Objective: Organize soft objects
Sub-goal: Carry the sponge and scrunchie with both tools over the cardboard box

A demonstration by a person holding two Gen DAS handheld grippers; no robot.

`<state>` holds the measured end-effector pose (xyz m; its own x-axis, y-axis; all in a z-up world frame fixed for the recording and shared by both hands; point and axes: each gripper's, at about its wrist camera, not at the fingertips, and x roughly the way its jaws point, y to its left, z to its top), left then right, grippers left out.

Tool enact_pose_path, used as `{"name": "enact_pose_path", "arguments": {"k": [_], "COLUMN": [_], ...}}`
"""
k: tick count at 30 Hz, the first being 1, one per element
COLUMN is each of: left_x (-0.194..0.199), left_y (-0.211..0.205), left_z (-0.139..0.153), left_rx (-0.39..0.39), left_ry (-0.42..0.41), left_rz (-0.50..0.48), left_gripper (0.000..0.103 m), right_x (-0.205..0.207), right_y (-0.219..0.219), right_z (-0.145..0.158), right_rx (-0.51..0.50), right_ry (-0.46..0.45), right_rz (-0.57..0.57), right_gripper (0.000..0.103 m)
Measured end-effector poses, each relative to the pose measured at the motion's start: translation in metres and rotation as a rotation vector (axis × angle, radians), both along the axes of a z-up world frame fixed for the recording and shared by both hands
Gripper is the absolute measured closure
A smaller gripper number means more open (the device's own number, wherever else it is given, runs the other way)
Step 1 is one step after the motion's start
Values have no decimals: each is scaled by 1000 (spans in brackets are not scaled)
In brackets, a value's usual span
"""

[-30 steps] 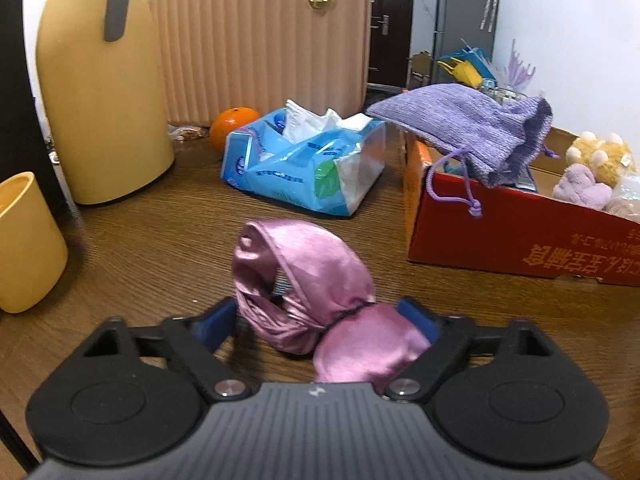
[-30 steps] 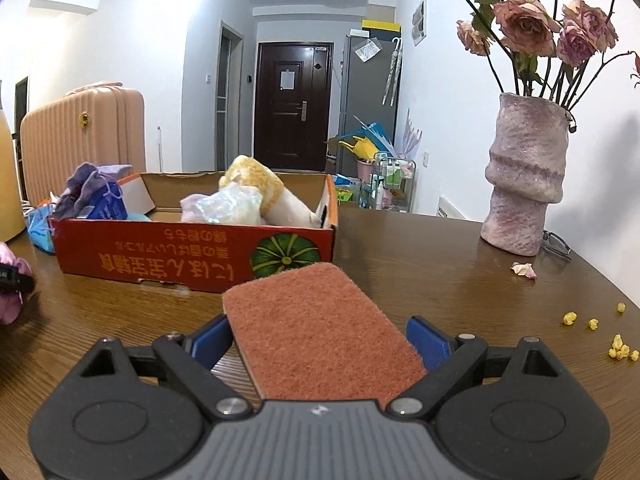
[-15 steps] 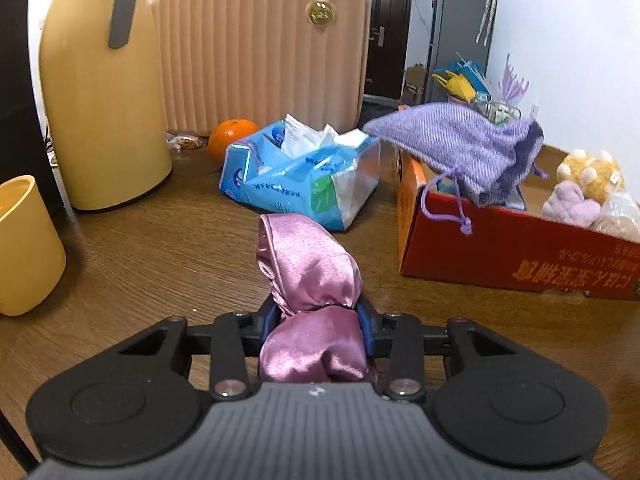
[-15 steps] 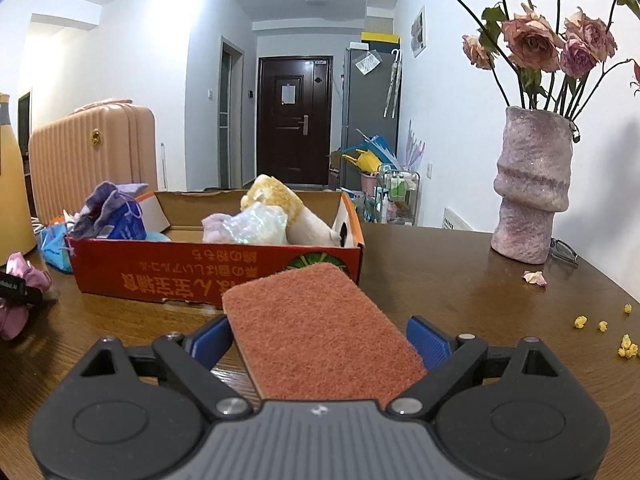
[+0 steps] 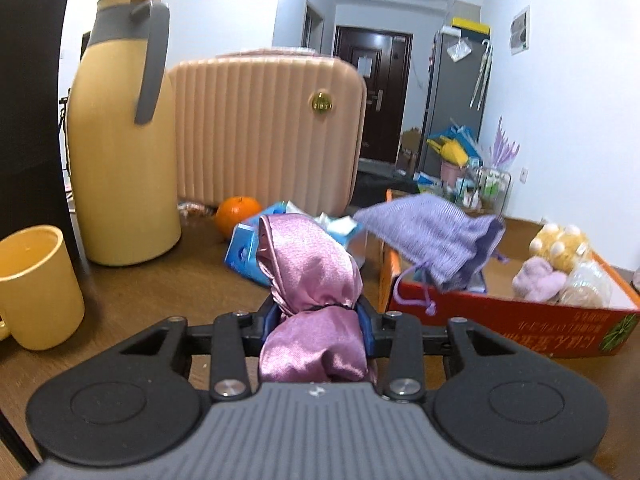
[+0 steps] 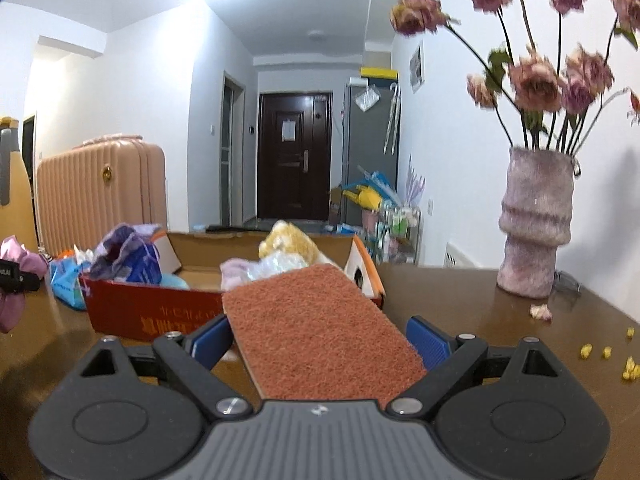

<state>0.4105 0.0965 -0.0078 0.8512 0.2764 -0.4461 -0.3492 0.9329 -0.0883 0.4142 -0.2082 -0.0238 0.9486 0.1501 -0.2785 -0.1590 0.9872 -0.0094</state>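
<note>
Left wrist view: left gripper (image 5: pixel 318 322) is pinching the shiny pink satin pouch (image 5: pixel 310 268) just short of the red cardboard box (image 5: pixel 520 316); slippery fabric is probably risking a drop. Right gripper (image 6: pixel 320 338) is clamping the rust-brown scouring pad (image 6: pixel 316 330).

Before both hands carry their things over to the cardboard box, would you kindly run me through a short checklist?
1. Left gripper shut on the pink satin pouch: ok; its fingers have just closed on it.
2. Pouch clear of the table: cannot tell.
3. Right gripper holding the brown scouring pad: ok, the pad sits between its fingers.
4. Free room in the cardboard box: ok, bare floor at mid-box.
5. Left path to the box: not ok, the purple knit bag drapes over the near corner.
</note>
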Motion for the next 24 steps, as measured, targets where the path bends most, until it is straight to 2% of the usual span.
{"name": "enact_pose_path", "arguments": {"k": [12,24], "left_x": [4,33], "left_y": [-12,-36], "left_z": [25,32], "left_rx": [-26,-34], "left_ry": [-110,-156], "left_rz": [-7,-37], "left_gripper": [64,64], "right_x": [7,38], "right_y": [23,36], "right_z": [15,21], "right_rx": [21,56], "right_ry": [-109,-151], "right_rz": [15,23], "right_gripper": [9,9]}}
